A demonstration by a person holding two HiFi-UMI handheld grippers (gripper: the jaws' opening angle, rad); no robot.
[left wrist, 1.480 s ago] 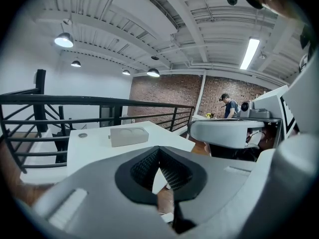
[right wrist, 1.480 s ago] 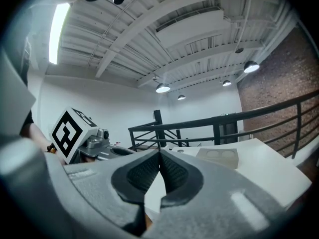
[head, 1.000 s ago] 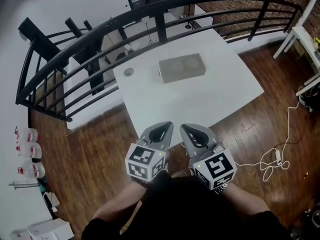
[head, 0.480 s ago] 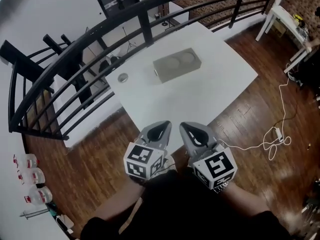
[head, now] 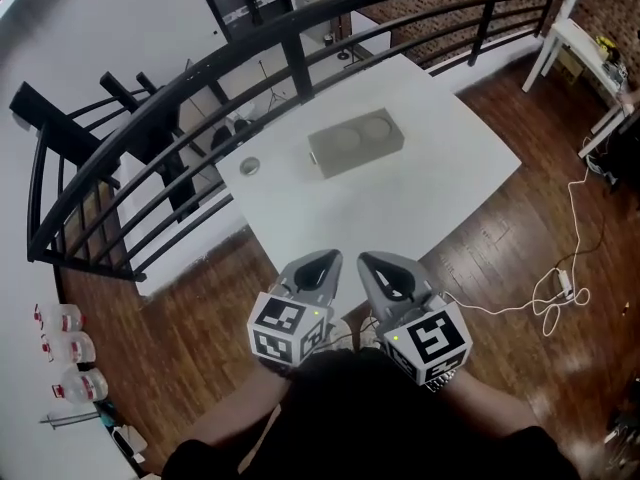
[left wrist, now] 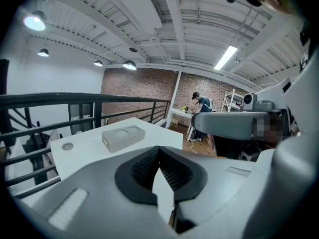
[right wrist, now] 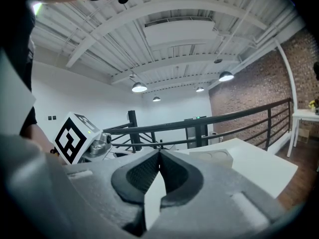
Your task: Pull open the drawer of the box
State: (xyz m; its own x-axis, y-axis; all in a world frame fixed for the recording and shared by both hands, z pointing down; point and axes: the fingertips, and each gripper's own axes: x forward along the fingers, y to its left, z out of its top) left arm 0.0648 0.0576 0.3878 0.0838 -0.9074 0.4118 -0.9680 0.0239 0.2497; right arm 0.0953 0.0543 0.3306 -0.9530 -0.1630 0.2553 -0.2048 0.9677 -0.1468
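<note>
Held the grey left gripper point(head: 322, 263) and grey right gripper point(head: 378, 265) low by the body, both pressed together on nothing, likely getting ready. Stood well apart from the flat grey box point(head: 356, 143) on the white square table point(head: 420, 203).

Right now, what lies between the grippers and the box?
Only bare white table, as the head view shows: nothing stands between the left gripper, the right gripper and the box.

The grey rectangular box with two round recesses point(head: 355, 145) and its white square table point(head: 430, 188) are sliding slightly down the frame's upper middle, apparently because the view is tilting.
</note>
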